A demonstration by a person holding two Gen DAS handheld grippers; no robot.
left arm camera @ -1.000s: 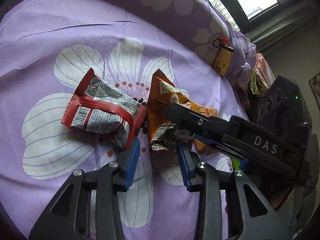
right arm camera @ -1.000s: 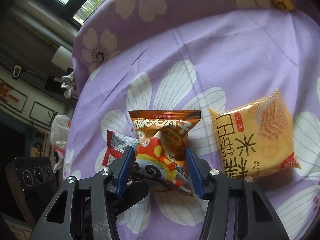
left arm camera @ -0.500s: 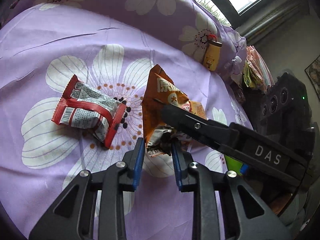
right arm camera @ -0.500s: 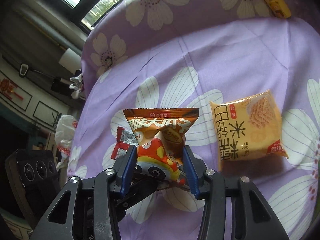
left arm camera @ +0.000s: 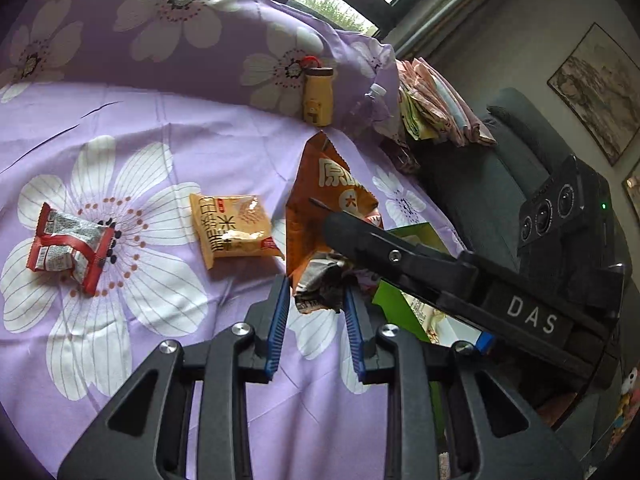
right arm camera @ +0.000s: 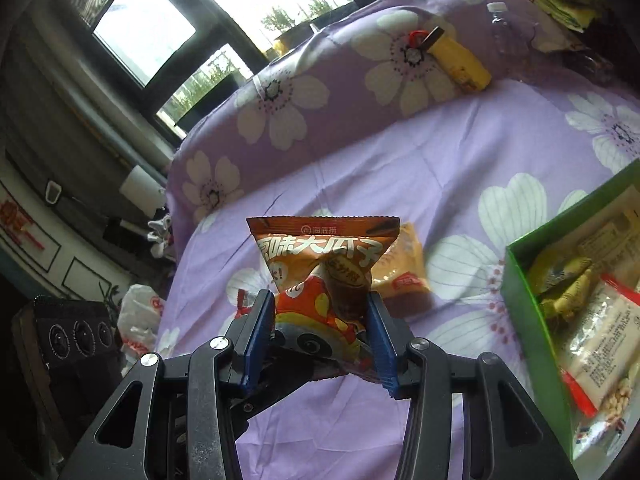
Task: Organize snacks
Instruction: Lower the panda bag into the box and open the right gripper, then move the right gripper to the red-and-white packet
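The orange sunflower-seed packet [right arm camera: 324, 264] hangs above the purple floral bedsheet [right arm camera: 460, 152], clamped between the blue pads of the right gripper [right arm camera: 322, 332]; its top seal carries a small logo with "海底捞" and, below it, big white characters reading "原味大瓜子" over a cartoon figure in red and yellow. Seen from the left wrist, the same packet [left arm camera: 324, 200] shows "原" on its orange face, and its crumpled silver bottom edge sits between the blue fingers of the left gripper [left arm camera: 314, 312], whose jaws stand apart around that edge; whether they touch it I cannot tell. The right gripper's black arm crossing in front of the packet bears "DAS" in white. Lying flat on the sheet just left of the packet is a yellow rice-cracker pack [left arm camera: 232, 230] with large dark characters, "米" among them. Farther left of the packet lies a red-and-silver wrapper [left arm camera: 68, 246] with a barcode. Right of the packet a green box [right arm camera: 528, 320] holds more wrapped snacks. Beyond the packet, a yellow bottle [left arm camera: 318, 96] leans against the raised, sheet-covered edge.
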